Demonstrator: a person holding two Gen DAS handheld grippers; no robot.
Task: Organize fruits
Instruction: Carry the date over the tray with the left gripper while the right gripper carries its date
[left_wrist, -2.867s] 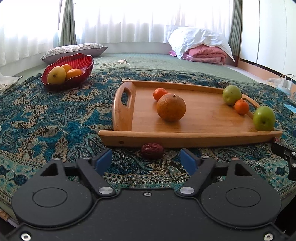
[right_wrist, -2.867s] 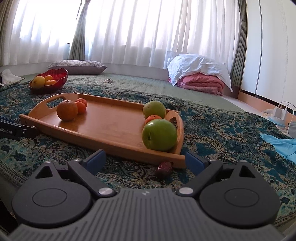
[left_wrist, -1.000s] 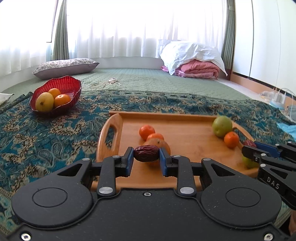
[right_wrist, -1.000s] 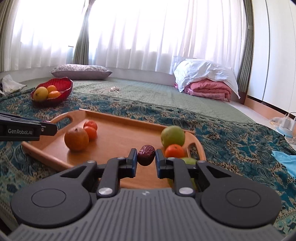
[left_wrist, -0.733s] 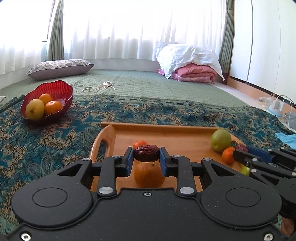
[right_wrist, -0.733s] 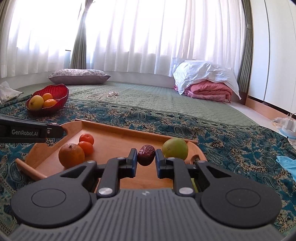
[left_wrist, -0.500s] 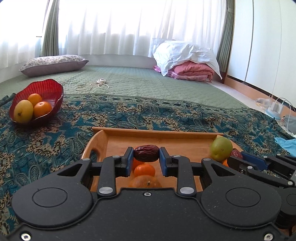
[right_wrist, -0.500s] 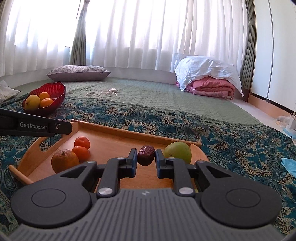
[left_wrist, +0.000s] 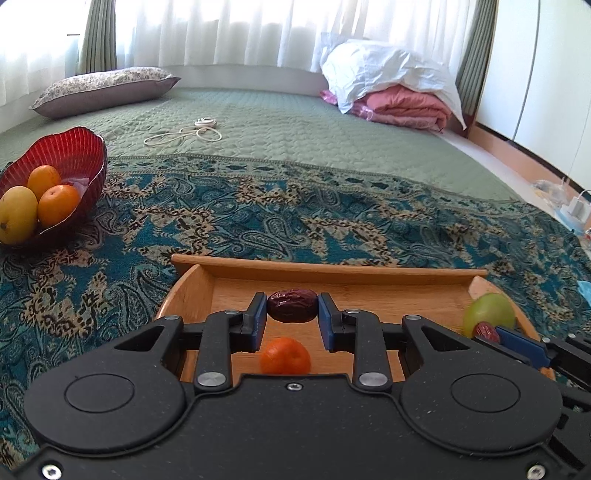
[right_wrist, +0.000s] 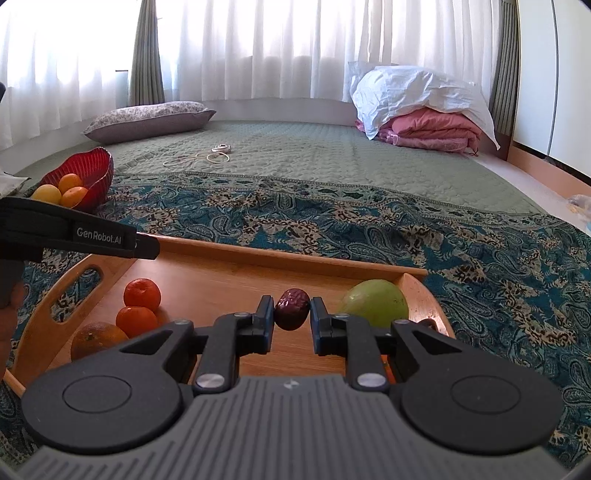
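Note:
My left gripper (left_wrist: 292, 308) is shut on a dark red date (left_wrist: 292, 305) and holds it above the wooden tray (left_wrist: 332, 266). My right gripper (right_wrist: 291, 308) is shut on a second red date (right_wrist: 292, 303) over the same tray (right_wrist: 295, 258). In the left wrist view a tangerine (left_wrist: 285, 356) lies under the date and a green fruit (left_wrist: 488, 313) sits at the tray's right end. In the right wrist view two tangerines (right_wrist: 142, 293), an orange (right_wrist: 98, 338) and the green fruit (right_wrist: 375, 301) lie on the tray.
A red bowl (left_wrist: 79, 155) with a yellow fruit and two oranges stands far left on the patterned cloth (left_wrist: 332, 214). A white cable (left_wrist: 184, 133), a pillow (left_wrist: 103, 88) and folded bedding (left_wrist: 399, 92) lie on the green quilt behind.
Both grippers closed on dates that lay on the cloth by the tray's front edge, lifted them, and moved forward over the tray. In the last half second both advanced a little further.

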